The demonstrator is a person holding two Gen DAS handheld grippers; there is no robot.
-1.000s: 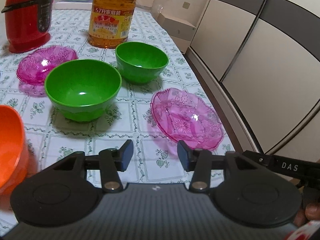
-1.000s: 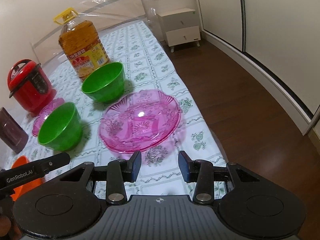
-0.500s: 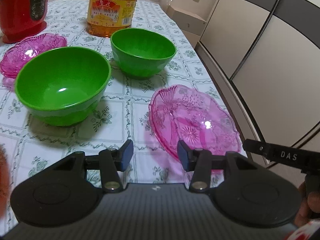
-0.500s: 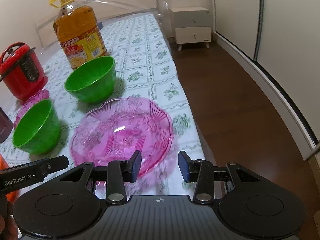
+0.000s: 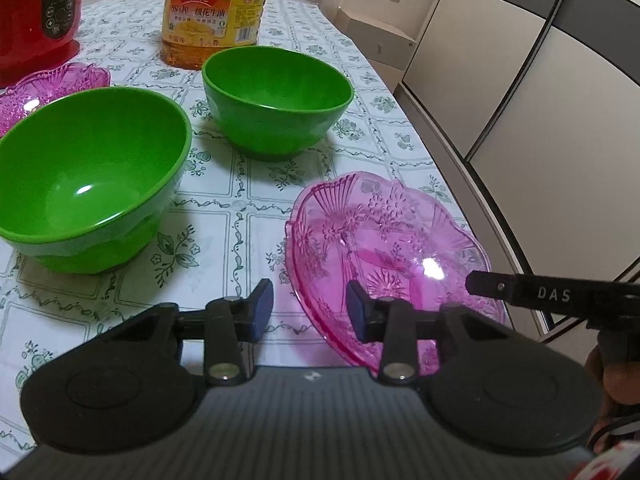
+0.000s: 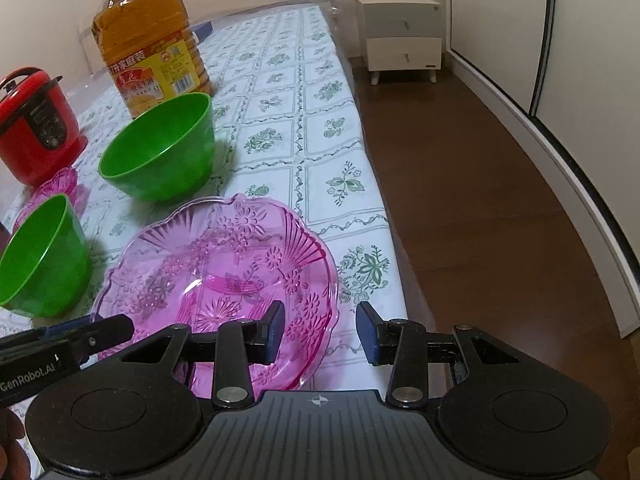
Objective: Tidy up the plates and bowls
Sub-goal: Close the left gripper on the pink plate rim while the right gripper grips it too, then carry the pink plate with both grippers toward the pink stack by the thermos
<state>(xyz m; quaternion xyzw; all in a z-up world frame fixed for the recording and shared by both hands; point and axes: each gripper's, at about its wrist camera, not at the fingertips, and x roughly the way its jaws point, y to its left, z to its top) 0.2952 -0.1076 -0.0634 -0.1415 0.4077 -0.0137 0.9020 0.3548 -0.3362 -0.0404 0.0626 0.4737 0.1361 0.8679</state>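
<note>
Far left, left-wrist view: red cooker [image 5: 38, 16] at the table's back edge; small pink dish [image 5: 48, 90] just in front of it, partly hidden by near green bowl [image 5: 86, 176].
Behind, centre: oil bottle [image 5: 214, 8], upright; far green bowl [image 5: 276, 100] just in front of it, apart from the near bowl.
Both bowls upright on patterned tablecloth [image 5: 224, 236], nothing inside.
Right of centre: large pink plate [image 5: 384, 248], flat near the table's right edge.
Left gripper [image 5: 309, 310]: jaws wide apart, gripping nothing, low over the plate's near-left rim (right finger above the plate, left finger over cloth).
Right gripper [image 6: 319, 332]: jaws wide apart, holding nothing, over the same large pink plate [image 6: 216, 276] at its near-right rim; left finger above the plate, right finger over cloth by the table edge.
Contact with the rim: cannot tell, either gripper.
Farthest right: brown floor [image 6: 480, 208], white cabinet [image 6: 402, 40].
</note>
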